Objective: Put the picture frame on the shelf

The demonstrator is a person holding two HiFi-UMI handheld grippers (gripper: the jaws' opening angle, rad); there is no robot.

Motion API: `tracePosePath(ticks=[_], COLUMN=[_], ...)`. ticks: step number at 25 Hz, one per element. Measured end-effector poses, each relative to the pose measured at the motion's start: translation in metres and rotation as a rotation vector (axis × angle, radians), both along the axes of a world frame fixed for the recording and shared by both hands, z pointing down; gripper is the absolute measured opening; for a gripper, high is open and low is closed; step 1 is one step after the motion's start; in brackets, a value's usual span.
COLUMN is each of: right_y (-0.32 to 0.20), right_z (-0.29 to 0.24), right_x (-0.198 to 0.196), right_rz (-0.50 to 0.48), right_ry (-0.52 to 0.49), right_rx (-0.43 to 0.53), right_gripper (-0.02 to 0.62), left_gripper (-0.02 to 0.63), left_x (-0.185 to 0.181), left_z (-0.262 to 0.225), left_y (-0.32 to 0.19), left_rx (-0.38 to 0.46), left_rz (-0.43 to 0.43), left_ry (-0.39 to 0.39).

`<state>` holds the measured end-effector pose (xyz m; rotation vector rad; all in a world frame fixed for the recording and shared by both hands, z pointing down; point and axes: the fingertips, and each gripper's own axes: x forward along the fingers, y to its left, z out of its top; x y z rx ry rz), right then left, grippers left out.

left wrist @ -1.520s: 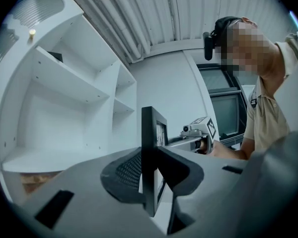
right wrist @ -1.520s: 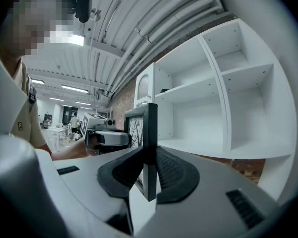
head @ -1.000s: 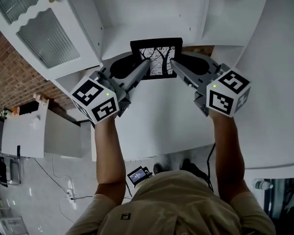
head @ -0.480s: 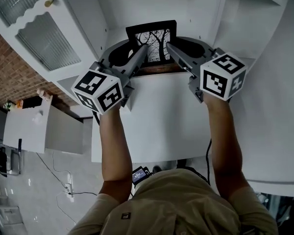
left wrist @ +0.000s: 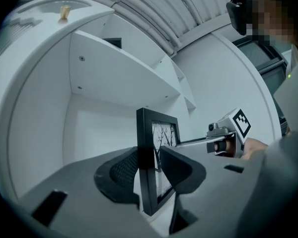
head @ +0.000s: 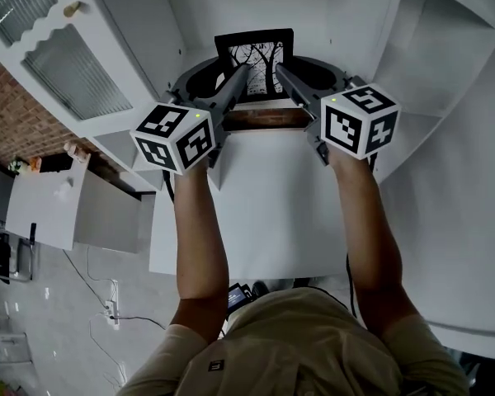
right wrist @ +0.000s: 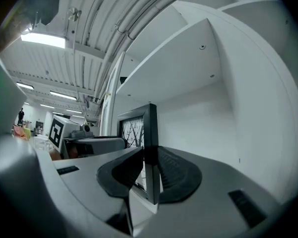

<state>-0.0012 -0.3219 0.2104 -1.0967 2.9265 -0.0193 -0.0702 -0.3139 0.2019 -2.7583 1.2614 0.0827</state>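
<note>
In the head view the frame stands upright inside the shelf, with the left gripper at its left edge and the right gripper at its right (it looks light and stiff, its glass breakable, so best held by the side rails). In the left gripper view the jaws are opening, the rail between them but no longer pinched; in the right gripper view the pads clamp the other rail, roughly half open.

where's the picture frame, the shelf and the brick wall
picture frame [head: 260,56]: head view, tree print
shelf [left wrist: 97,128]: left gripper view, its back wall
brick wall [head: 12,110]: head view, bare bricks at left
</note>
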Motion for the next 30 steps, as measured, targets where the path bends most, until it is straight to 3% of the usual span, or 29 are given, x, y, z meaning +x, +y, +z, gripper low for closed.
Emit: tracePosePath(ticks=[14,30], right_y=[-0.034,-0.043], right_z=[0.022,0.028], right_x=[-0.001,-0.002], right_rz=[0.011,0.006], right_ry=[0.024,0.026], right_rx=[-0.031,-0.001], right_gripper=[0.078,0.078], left_gripper=[0.12,0.12], left_x=[-0.005,-0.006], left_z=[0.021,0.028], left_y=[-0.039,-0.045], left_rx=[-0.03,0.002], left_rz=[-0.08,-0.064], left_ry=[-0.027,-0.044])
